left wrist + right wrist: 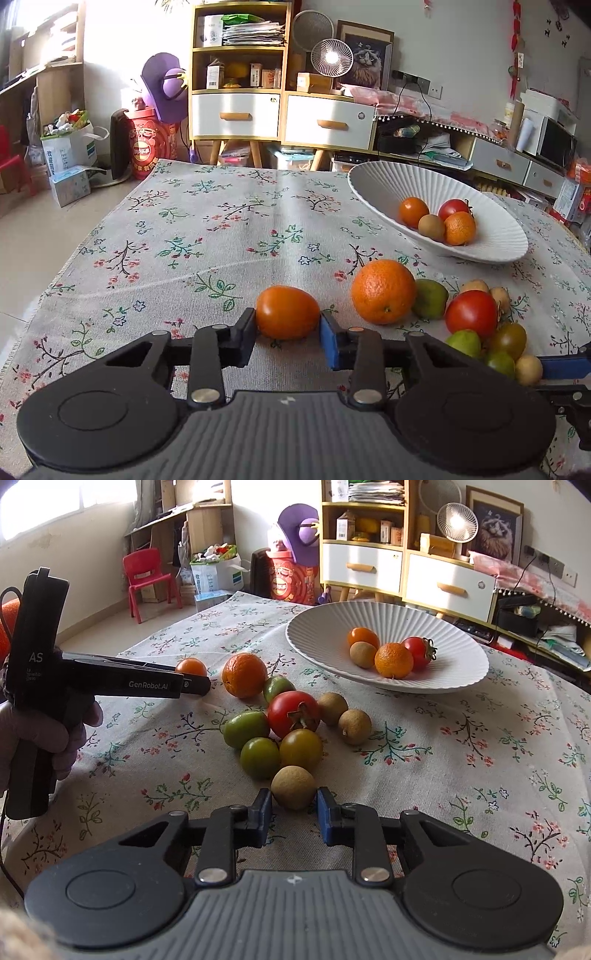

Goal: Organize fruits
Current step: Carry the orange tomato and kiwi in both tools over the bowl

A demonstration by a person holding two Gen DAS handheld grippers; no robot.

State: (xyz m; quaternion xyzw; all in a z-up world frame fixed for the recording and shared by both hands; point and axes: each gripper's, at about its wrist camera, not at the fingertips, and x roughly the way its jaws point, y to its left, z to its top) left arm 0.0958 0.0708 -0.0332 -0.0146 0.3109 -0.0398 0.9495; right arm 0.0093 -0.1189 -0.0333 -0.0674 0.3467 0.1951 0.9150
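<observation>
- Now: left tool [287, 320] pinches orange tomato [287, 312] on the surface [221, 236].
- Right tool [294, 802] pinches longan [293, 787]; bowl [454, 672] beyond.

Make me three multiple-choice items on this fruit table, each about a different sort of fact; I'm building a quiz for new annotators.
1. Where is the white bowl?
A. on the floor
B. on the floral tablecloth
C. on the shelf

2. How many fruits lie in the bowl?
A. two
B. four
C. seven

3. What does the right tool grip?
A. a round tan fruit
B. a red tomato
C. nothing

Key: 1 B, the bowl rests on the tablecloth. 2 B, two orange fruits, a tan one and a red one show inside. 3 A, its pads press the tan fruit, while the left tool clamps an orange tomato.
</observation>
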